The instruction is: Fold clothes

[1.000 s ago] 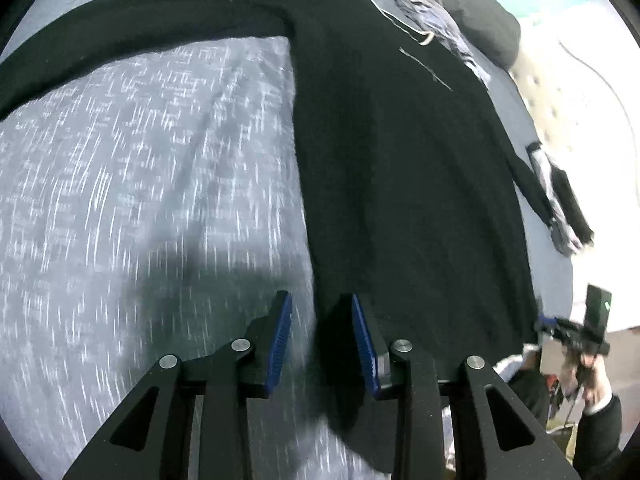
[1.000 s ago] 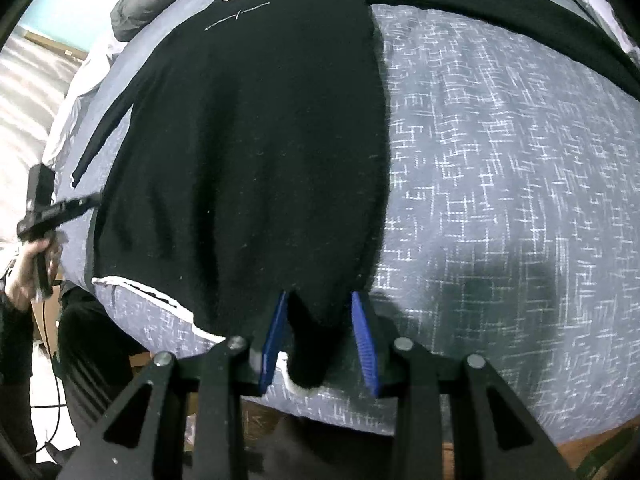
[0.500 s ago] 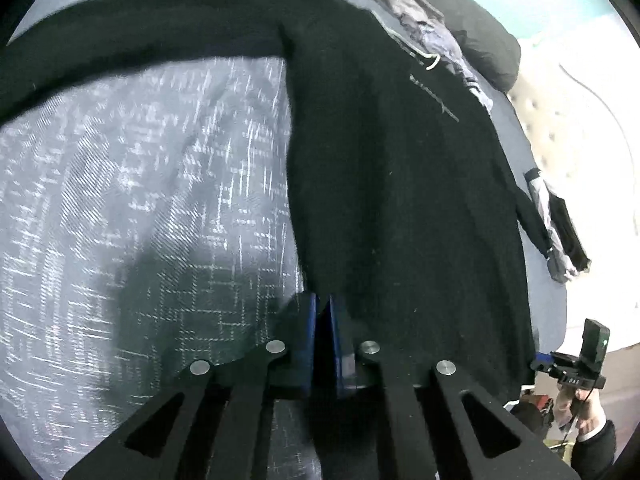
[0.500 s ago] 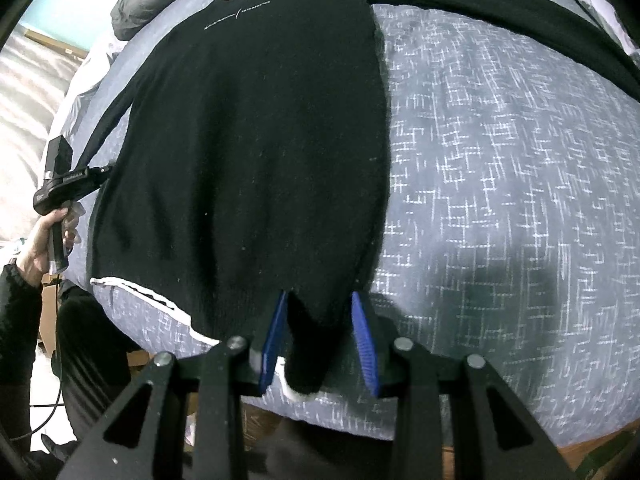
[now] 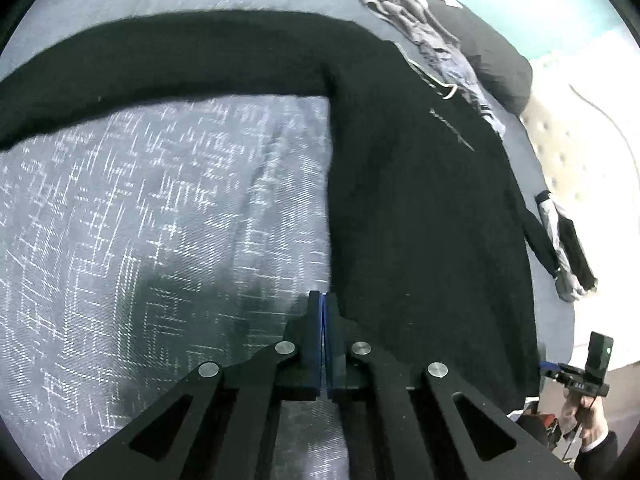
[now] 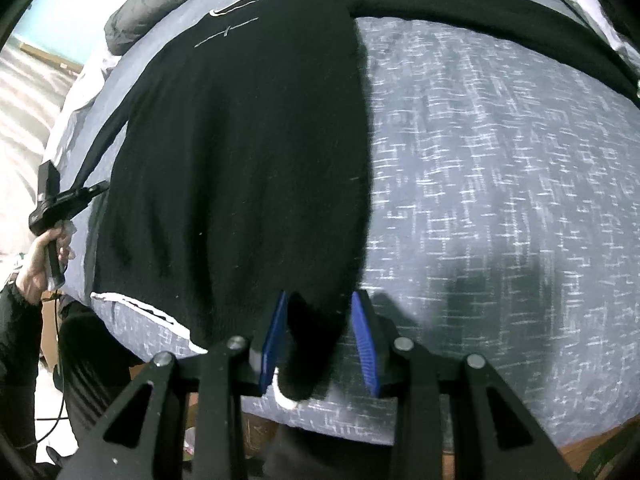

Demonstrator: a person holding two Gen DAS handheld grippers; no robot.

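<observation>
A black long-sleeved sweater (image 5: 420, 208) lies flat on a grey-blue patterned bedspread (image 5: 140, 220), sleeves spread out. My left gripper (image 5: 322, 300) is shut at the sweater's left bottom corner, its pads pressed together on the edge of the fabric. In the right wrist view the same sweater (image 6: 248, 152) fills the left half. My right gripper (image 6: 320, 304) is open, its blue pads on either side of the sweater's right bottom corner, which lies between them.
A pile of grey and dark clothes (image 5: 448, 40) lies beyond the sweater's collar. A dark striped garment (image 5: 568, 248) lies by the bed's edge. The bed's near edge (image 6: 340, 424) runs just under my right gripper. The bedspread (image 6: 500, 200) stretches right.
My left gripper has closed from open onto the sweater's bottom corner and lifted a little. My right gripper has stayed open around the other corner.
</observation>
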